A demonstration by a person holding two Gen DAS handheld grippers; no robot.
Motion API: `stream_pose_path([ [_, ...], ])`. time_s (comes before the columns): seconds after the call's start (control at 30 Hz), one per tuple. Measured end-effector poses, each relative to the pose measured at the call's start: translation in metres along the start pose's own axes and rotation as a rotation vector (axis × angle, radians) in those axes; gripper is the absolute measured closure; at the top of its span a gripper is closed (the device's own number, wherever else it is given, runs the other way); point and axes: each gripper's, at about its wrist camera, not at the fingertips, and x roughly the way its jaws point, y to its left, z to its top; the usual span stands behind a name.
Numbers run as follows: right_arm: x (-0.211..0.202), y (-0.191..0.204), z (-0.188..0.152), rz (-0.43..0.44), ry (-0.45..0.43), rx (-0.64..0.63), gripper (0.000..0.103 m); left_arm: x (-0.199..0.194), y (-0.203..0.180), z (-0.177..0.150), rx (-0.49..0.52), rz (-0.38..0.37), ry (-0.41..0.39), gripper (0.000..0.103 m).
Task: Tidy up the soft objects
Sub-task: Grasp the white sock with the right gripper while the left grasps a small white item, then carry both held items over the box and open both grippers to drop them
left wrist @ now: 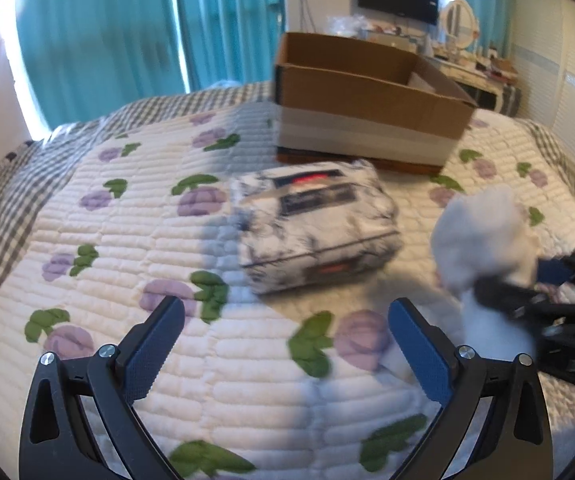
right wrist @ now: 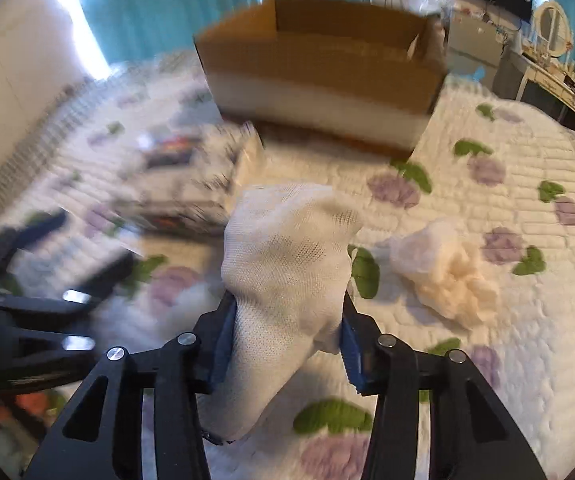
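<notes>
On the quilted floral bedspread (left wrist: pixel 87 248) stands an open cardboard box (right wrist: pixel 319 80); just before it lies a wrapped printed bundle (left wrist: pixel 315 228). Near the box my right gripper (right wrist: pixel 285 320) pinches a white mesh sock (right wrist: pixel 283 264); my left gripper (left wrist: pixel 285 334) is spread, empty.

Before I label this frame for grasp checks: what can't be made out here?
- Box inside: near wall hides the floor in both views.
- Packet print: blurred in both views.
- Sock lower end: behind the right gripper in the right view.
- Bag contents: too crumpled and blurred.
</notes>
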Motion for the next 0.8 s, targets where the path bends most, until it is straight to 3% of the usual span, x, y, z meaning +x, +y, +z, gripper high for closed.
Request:
stream_pose_path([
  [0.13,-0.028,0.000,-0.001,-0.095,-0.044,-0.054,0.058,-0.007,-0.019,-0.004,0.033,-0.038,0.006,0.004],
  [0.2,-0.032,-0.005,-0.002,-0.097,-0.038,-0.055,0.058,-0.007,-0.030,-0.006,0.043,-0.074,0.019,0.013],
  [0.33,-0.028,-0.016,-0.009,-0.097,-0.014,-0.047,0.058,0.003,-0.050,-0.010,0.058,-0.154,0.091,0.020],
  [0.4,-0.022,-0.022,-0.010,-0.089,0.000,-0.034,0.058,0.010,-0.059,-0.012,0.084,-0.164,0.112,0.030],
  [0.5,-0.013,-0.028,-0.012,-0.087,0.023,-0.008,0.058,0.022,-0.069,-0.011,0.101,-0.189,0.149,0.033],
  [0.7,-0.008,-0.029,-0.012,-0.073,0.035,0.001,0.057,0.035,-0.078,-0.010,0.093,-0.231,0.183,0.063],
  [0.8,-0.011,-0.027,-0.012,-0.081,0.027,-0.006,0.057,0.033,-0.077,-0.011,0.096,-0.237,0.178,0.071],
])
